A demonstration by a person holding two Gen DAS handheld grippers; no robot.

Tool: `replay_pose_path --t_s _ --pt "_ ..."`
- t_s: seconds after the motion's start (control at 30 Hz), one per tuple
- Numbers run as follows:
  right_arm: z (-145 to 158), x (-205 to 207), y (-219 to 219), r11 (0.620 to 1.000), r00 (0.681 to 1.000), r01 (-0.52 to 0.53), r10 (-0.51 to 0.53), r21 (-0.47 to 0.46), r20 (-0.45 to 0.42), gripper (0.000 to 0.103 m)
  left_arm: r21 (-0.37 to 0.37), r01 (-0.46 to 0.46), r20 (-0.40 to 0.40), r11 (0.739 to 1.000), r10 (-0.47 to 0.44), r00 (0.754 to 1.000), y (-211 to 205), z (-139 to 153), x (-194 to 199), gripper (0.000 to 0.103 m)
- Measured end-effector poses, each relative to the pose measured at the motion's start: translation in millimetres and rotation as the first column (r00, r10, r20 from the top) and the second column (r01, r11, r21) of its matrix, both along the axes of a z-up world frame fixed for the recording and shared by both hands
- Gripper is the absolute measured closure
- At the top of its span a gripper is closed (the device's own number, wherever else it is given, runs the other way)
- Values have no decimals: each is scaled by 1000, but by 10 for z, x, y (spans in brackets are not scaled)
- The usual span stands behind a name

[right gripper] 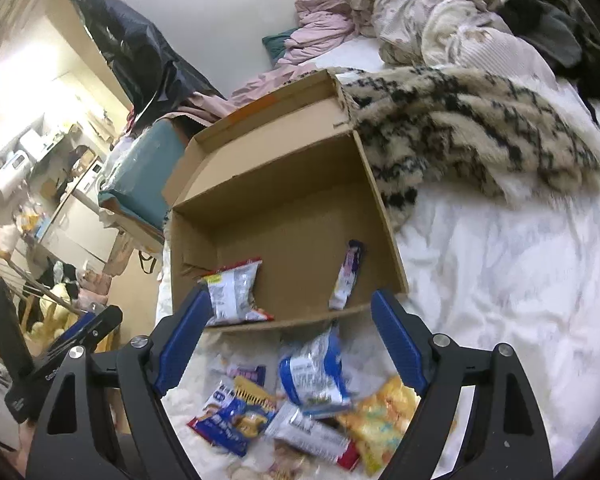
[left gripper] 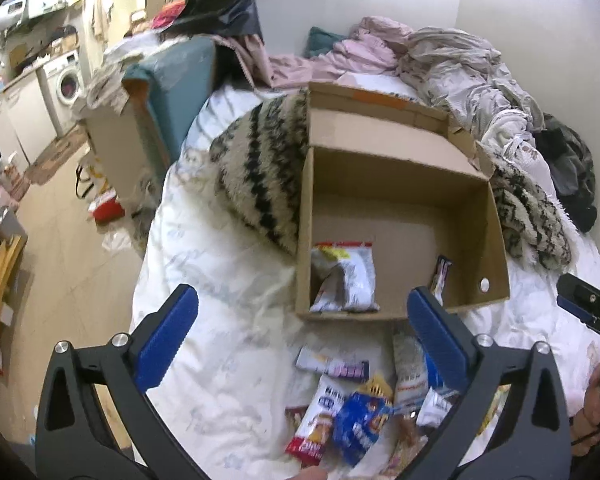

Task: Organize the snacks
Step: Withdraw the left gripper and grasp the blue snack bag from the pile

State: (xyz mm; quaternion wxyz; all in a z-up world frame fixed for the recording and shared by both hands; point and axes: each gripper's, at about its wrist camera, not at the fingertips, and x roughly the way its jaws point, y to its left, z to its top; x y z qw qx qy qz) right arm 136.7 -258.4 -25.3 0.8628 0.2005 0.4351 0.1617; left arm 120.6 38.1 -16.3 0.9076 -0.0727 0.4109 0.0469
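Both tongs gape wide and hold nothing: left gripper [left gripper: 302,334], then right gripper [right gripper: 290,338], each hovering just before the cardboard box [right gripper: 380,200]. Inside the box lie two snacks: a silver packet [right gripper: 234,294] at left, a slim purple bar [right gripper: 346,276] at right. Loose snack packets [right gripper: 300,412] are heaped before the box's front wall on the white bedding [right gripper: 500,280].

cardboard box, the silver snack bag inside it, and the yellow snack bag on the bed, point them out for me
cardboard box [right gripper: 284,196], right wrist view, on its bare inside back wall
silver snack bag [right gripper: 234,294], right wrist view, on the middle of the bag's face
yellow snack bag [right gripper: 380,420], right wrist view, on the middle of the wrapper
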Motion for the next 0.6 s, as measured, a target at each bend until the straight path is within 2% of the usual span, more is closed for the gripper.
replay_pose_path --t_s 0.1,0.2,0.33,0.43,0.6 --pt "3 -113 -42 1000 1000 5 -6 -5 -11 18 -25 -17 -43 1000 16 999 72 -58 -81 0" --pt "9 -216 -87 1000 1000 15 -15 8 -19 18 -19 -23 -71 1000 22 997 97 -105 -157 0" --pt "3 -343 -127 999 999 28 -27 22 -31 18 -5 -31 -87 1000 31 996 133 -140 -249 0" --pt "-27 -415 -144 999 998 36 -35 21 -48 18 -31 -44 -103 999 41 994 200 -172 -313 0" --pt "-116 -488 -169 999 994 35 -33 22 -101 18 -39 10 -212 999 -18 977 133 -393 -279 0"
